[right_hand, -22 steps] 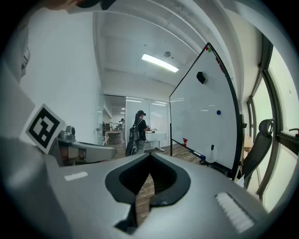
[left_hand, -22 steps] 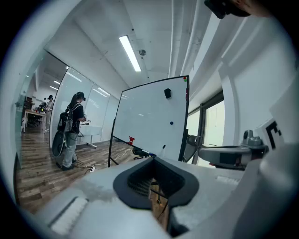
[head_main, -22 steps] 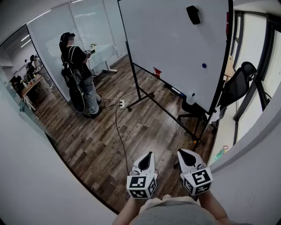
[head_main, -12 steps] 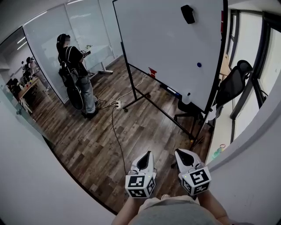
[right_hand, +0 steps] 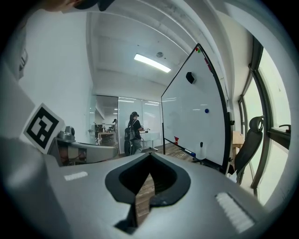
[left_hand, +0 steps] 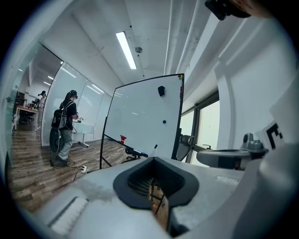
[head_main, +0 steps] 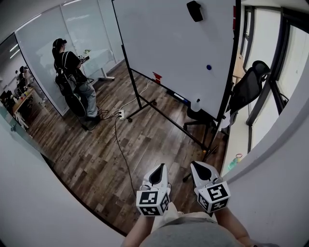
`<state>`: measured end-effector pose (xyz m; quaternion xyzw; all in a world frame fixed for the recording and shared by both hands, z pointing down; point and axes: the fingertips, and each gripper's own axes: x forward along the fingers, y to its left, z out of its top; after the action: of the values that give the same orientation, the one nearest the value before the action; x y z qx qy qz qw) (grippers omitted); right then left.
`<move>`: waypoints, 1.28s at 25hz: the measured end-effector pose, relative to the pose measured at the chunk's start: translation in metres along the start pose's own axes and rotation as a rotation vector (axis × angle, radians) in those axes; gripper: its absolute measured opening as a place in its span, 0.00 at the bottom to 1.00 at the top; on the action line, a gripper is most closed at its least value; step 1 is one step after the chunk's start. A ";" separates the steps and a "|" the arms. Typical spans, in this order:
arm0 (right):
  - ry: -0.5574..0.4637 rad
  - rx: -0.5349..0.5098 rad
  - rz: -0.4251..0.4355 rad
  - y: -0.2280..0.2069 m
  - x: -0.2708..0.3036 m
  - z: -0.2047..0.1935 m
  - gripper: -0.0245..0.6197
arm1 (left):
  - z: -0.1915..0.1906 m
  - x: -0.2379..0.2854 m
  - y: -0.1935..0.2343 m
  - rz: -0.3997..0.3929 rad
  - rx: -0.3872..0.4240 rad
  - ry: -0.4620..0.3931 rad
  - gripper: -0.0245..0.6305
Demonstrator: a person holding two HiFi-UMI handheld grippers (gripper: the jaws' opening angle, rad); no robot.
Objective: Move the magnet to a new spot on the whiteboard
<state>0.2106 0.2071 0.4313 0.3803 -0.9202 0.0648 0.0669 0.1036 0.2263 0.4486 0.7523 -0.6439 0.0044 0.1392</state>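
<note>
A small blue round magnet (head_main: pixel 209 67) sticks to the right part of the whiteboard (head_main: pixel 164 43), which stands on a wheeled frame well ahead of me. In the gripper views the magnet (left_hand: pixel 164 122) (right_hand: pixel 206 111) is a distant dot on the whiteboard (left_hand: pixel 140 116) (right_hand: pixel 187 121). A black eraser (head_main: pixel 194 10) hangs near the board's top. My left gripper (head_main: pixel 160 170) and right gripper (head_main: pixel 198 169) are held side by side close to my body, both shut and holding nothing, far from the board.
A person (head_main: pixel 72 77) with a backpack stands at the left by a glass wall. A cable (head_main: pixel 123 154) runs across the wood floor to a power strip (head_main: pixel 119 114). A black office chair (head_main: pixel 248 89) stands right of the board. A red object (head_main: pixel 157 77) and a white bottle (head_main: pixel 196 105) sit on the board's tray.
The head view has shifted: the whiteboard, the person and the chair have slid left and up in the picture. Both grippers stay shut, side by side at my body.
</note>
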 end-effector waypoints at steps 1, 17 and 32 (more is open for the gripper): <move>0.001 0.006 -0.007 -0.003 0.001 -0.001 0.04 | 0.000 0.004 0.000 -0.004 -0.001 0.002 0.04; 0.010 0.018 -0.136 -0.074 0.068 0.006 0.04 | 0.022 0.114 0.021 -0.117 0.017 0.027 0.04; -0.003 0.018 -0.250 -0.143 0.164 0.033 0.04 | 0.075 0.253 0.033 -0.295 0.091 0.025 0.04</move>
<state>0.1944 -0.0127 0.4368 0.4926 -0.8651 0.0638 0.0696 0.1014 -0.0391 0.4305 0.8442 -0.5237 0.0222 0.1119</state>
